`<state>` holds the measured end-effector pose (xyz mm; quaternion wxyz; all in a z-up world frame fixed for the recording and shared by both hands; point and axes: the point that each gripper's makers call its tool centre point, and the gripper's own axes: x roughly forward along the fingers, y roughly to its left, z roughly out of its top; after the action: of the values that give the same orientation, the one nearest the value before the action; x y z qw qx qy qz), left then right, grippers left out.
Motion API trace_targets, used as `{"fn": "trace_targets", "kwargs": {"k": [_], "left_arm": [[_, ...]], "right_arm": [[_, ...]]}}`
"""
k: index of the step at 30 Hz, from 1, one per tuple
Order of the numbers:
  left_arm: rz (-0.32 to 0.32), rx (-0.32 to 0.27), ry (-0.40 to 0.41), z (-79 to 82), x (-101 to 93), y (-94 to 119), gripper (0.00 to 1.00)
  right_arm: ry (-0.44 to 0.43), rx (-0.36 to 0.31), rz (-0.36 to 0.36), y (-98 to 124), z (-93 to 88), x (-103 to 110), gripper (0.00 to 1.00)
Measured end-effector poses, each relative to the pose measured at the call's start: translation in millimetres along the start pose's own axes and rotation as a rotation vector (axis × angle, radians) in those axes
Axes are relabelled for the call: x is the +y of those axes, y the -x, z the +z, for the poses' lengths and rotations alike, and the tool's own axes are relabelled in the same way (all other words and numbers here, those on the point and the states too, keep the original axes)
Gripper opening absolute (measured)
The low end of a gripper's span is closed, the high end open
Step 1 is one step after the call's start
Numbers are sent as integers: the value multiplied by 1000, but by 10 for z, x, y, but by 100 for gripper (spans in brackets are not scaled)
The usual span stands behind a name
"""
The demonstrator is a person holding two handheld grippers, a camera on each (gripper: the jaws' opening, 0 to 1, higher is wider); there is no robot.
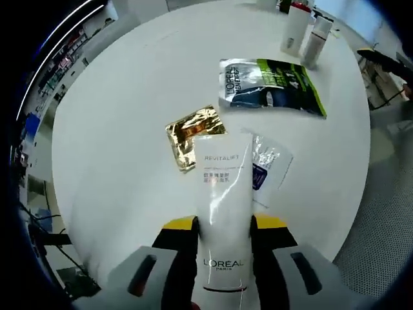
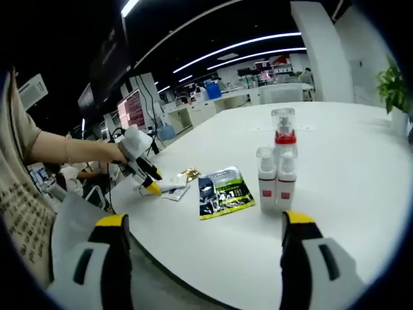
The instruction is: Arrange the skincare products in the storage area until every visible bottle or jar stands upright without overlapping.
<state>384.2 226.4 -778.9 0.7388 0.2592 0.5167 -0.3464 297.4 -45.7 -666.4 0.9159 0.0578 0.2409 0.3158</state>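
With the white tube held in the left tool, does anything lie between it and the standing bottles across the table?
Yes. The left tool is shut on the tube. Between it and the upright bottles lies the flat green-and-black sachet. A gold sachet and a clear sachet lie by the tube's far end.

A round white table (image 1: 122, 116) carried a gold foil sachet (image 1: 191, 134) near its middle, with a clear sachet (image 1: 268, 165) lying flat just beside it. A green and dark L'Oreal packet (image 1: 271, 86) lay farther in, toward the far edge. Behind the table stood office desks with monitors (image 2: 131, 108) and a potted plant (image 2: 395, 84).
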Motion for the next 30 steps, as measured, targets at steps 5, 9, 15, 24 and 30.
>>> {"fn": "trace_targets", "kwargs": {"k": [5, 9, 15, 24, 30], "left_arm": [[49, -17, -26, 12, 20, 56, 27], [51, -50, -5, 42, 4, 109, 27], [97, -203, -33, 256, -23, 243, 27], [165, -426, 55, 440, -163, 582, 27], [157, -530, 104, 542, -312, 769, 27]], "right_arm": [[3, 4, 5, -6, -10, 1, 97], [-7, -1, 14, -5, 4, 29, 97], [5, 11, 46, -19, 0, 112, 93], [-5, 1, 57, -10, 15, 111, 93], [-22, -37, 85, -49, 123, 254, 93]]}}
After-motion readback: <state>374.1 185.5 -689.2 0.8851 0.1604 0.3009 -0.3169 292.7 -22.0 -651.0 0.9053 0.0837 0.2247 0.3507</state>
